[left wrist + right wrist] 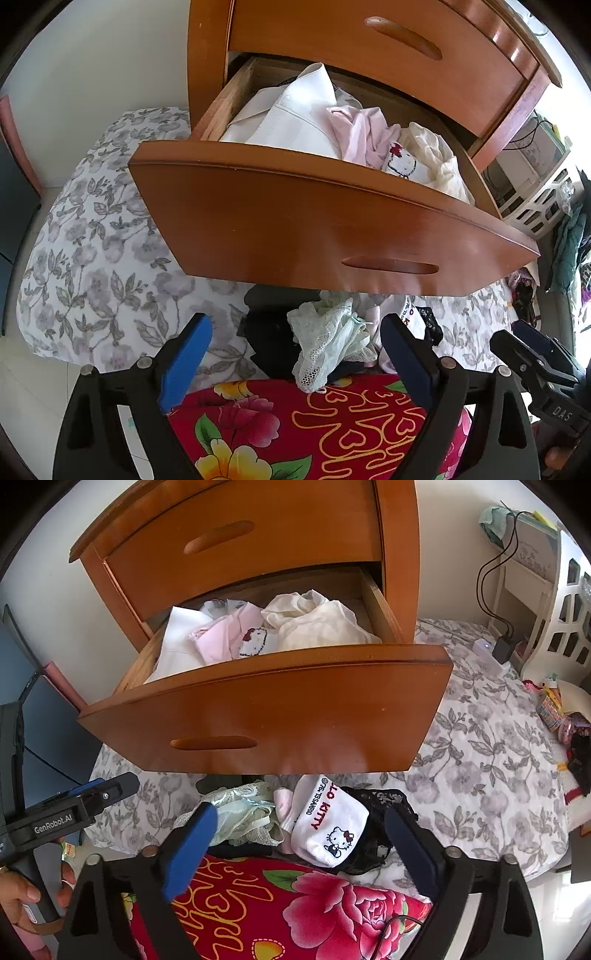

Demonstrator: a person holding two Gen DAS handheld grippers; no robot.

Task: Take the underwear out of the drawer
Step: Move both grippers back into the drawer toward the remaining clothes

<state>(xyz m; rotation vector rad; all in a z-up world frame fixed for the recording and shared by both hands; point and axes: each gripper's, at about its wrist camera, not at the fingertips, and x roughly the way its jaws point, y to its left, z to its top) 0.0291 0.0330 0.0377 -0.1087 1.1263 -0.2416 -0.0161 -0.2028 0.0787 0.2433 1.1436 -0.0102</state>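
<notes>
The wooden drawer stands pulled out. Inside lie a white folded garment, a pink garment, a Hello Kitty piece and a cream garment. Below the drawer front, on the bed, lie pale green lace underwear, white Hello Kitty underwear, a black lace piece and a dark item. My left gripper hangs open above the green lace. My right gripper is open over the Hello Kitty underwear.
A red floral quilt lies nearest me on the grey-flowered bed sheet. The closed upper drawer overhangs the open one. A white basket and a charger with cables sit at the right.
</notes>
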